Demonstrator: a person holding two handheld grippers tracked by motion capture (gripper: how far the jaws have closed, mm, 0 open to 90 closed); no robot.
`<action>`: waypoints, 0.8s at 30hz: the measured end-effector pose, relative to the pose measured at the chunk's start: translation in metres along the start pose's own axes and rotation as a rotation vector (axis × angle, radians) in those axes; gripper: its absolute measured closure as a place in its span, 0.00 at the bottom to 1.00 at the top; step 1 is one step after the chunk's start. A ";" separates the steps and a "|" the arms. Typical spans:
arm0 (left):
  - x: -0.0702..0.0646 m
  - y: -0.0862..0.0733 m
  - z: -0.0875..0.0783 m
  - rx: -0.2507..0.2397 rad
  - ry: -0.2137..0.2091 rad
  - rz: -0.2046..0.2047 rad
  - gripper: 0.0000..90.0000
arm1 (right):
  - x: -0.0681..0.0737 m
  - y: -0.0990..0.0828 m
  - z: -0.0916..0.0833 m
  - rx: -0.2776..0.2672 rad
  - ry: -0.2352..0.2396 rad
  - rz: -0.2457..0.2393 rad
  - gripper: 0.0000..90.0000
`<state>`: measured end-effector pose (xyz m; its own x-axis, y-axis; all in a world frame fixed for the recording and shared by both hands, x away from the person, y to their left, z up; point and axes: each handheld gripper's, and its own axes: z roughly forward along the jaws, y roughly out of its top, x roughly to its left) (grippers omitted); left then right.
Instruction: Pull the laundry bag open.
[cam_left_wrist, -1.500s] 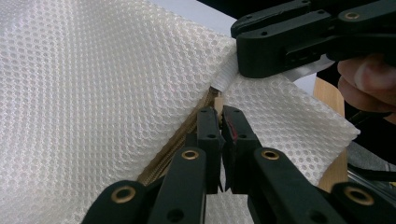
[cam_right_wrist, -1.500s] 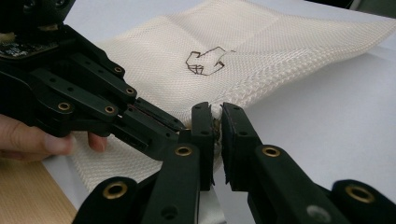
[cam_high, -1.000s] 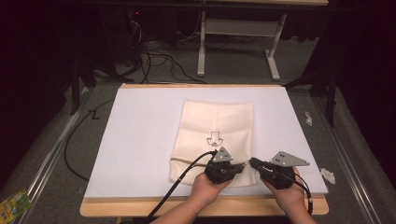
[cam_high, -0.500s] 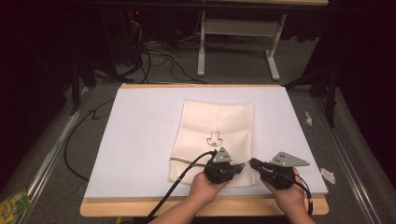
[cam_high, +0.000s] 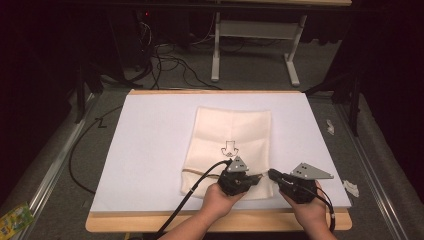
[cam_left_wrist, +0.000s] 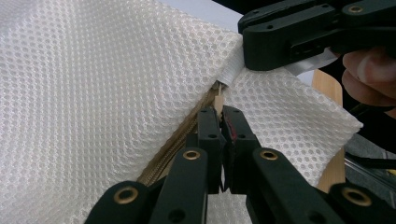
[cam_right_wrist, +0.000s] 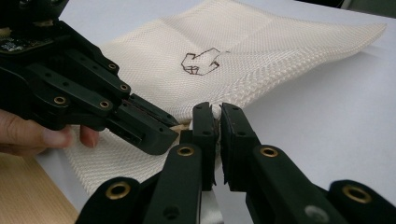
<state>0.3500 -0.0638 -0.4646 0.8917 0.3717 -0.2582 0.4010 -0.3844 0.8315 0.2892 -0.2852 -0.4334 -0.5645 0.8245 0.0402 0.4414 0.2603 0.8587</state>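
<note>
A cream mesh bag (cam_high: 232, 145) with a small black drawn mark (cam_high: 230, 147) lies flat on the white mat (cam_high: 150, 150). Both grippers meet at its near edge. My left gripper (cam_left_wrist: 220, 114) is shut on the small pull (cam_left_wrist: 218, 99) of the bag's tan zipper (cam_left_wrist: 173, 149); from above its tips sit at the near right corner (cam_high: 257, 178). Just beside it, my right gripper (cam_right_wrist: 217, 114) is shut on the folded mesh edge (cam_right_wrist: 215, 108) at the zipper's end. The left gripper view catches the right gripper (cam_left_wrist: 245, 49) pinching that white fold (cam_left_wrist: 231, 70).
The mat lies on a wooden table whose bare edge (cam_high: 215, 222) runs along the near side. Cables (cam_high: 165, 60) and a table frame (cam_high: 255, 30) are on the floor beyond. White scraps (cam_high: 351, 187) lie at the right, a green packet (cam_high: 15, 219) at the near left.
</note>
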 end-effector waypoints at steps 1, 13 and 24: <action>0.000 0.000 0.000 0.000 -0.001 0.000 0.98 | 0.000 0.000 0.000 -0.002 -0.002 -0.001 0.96; 0.037 -0.010 -0.017 0.037 0.058 -0.137 0.98 | -0.033 -0.005 -0.027 -0.082 -0.096 0.094 0.97; 0.059 -0.016 -0.044 0.055 0.130 -0.152 0.98 | -0.054 -0.013 -0.032 -0.073 -0.144 0.150 0.97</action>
<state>0.3869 0.0019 -0.4717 0.7868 0.5339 -0.3096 0.5429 -0.3600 0.7588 0.2914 -0.3492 -0.4308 -0.3887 0.9157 0.1019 0.4589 0.0965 0.8833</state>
